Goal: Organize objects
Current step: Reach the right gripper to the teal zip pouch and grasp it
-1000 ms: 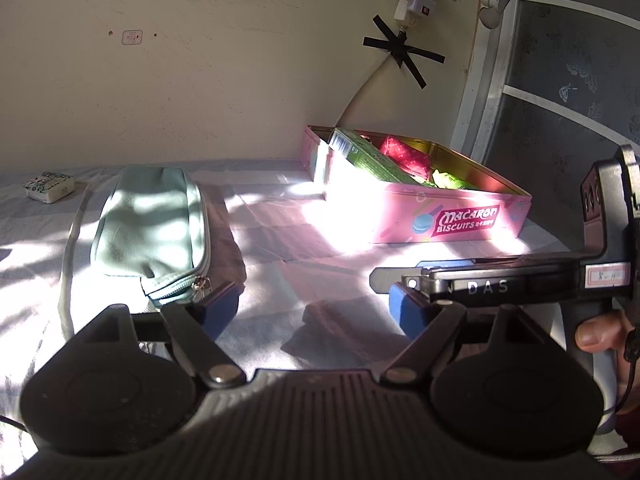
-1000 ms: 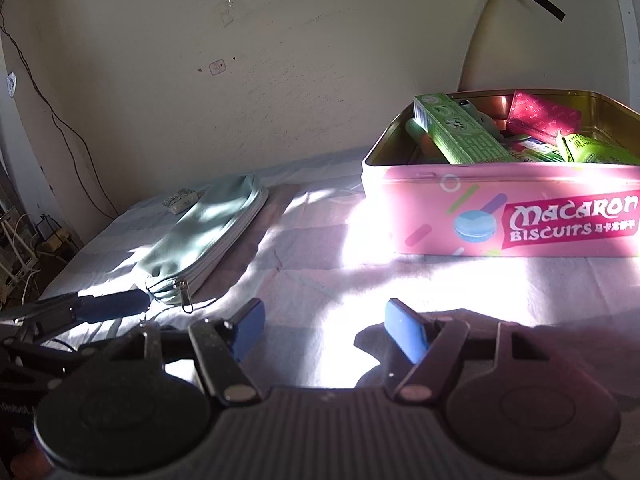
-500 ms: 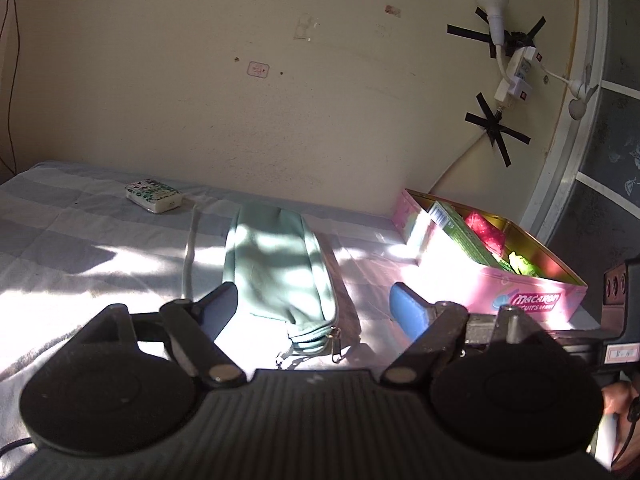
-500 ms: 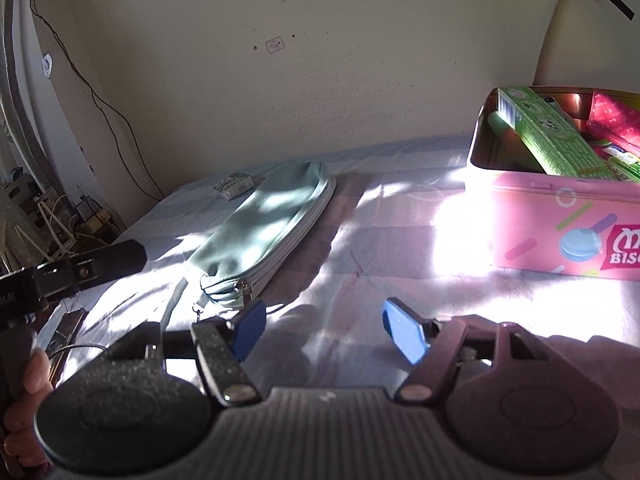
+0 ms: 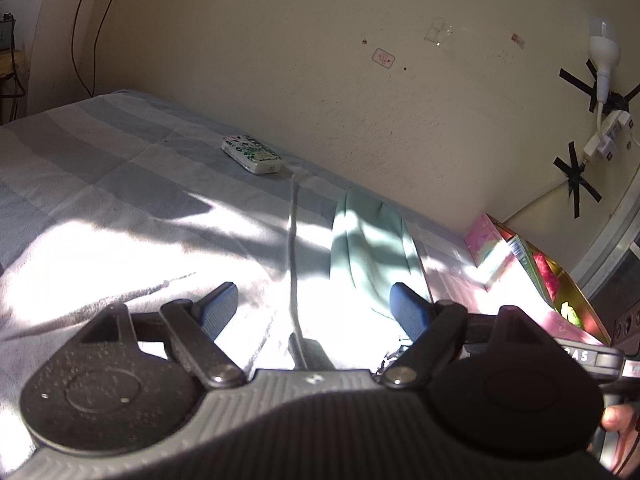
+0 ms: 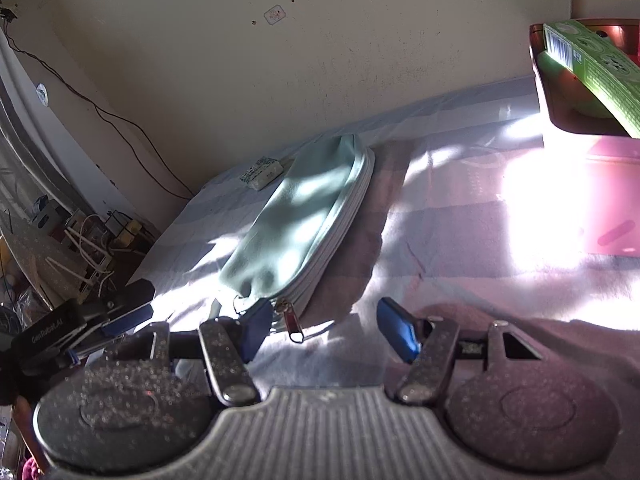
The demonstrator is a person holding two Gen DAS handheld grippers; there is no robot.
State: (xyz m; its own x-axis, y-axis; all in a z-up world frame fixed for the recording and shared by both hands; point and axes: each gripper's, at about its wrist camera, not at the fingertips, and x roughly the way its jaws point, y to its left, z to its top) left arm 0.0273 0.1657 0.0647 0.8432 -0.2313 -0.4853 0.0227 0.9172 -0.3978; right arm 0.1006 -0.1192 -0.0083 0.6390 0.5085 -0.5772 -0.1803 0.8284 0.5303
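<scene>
Striped bedsheet [image 6: 460, 216] covers the whole work surface, half in hard sun. Pink biscuit tin [image 5: 520, 276] sits open at the far right, a green carton [image 6: 592, 68] leaning in it. Mint zip pouch [image 6: 304, 220] lies flat mid-sheet, long axis running from the wall end down toward the grippers, zipper end nearest. A small white patterned box [image 5: 252, 154] rests beyond it near the wall. Right gripper [image 6: 320, 332]: jaws closing, not yet pinched, with the zipper pull [image 6: 292, 322] just beside its left finger and between the 2 pads. Left gripper [image 5: 316, 312]: jaws spread wide, holding nothing; the pouch's near end lies by its right finger. My read: the right gripper is the nearer 1 to the pull, so the next move depends on it.
</scene>
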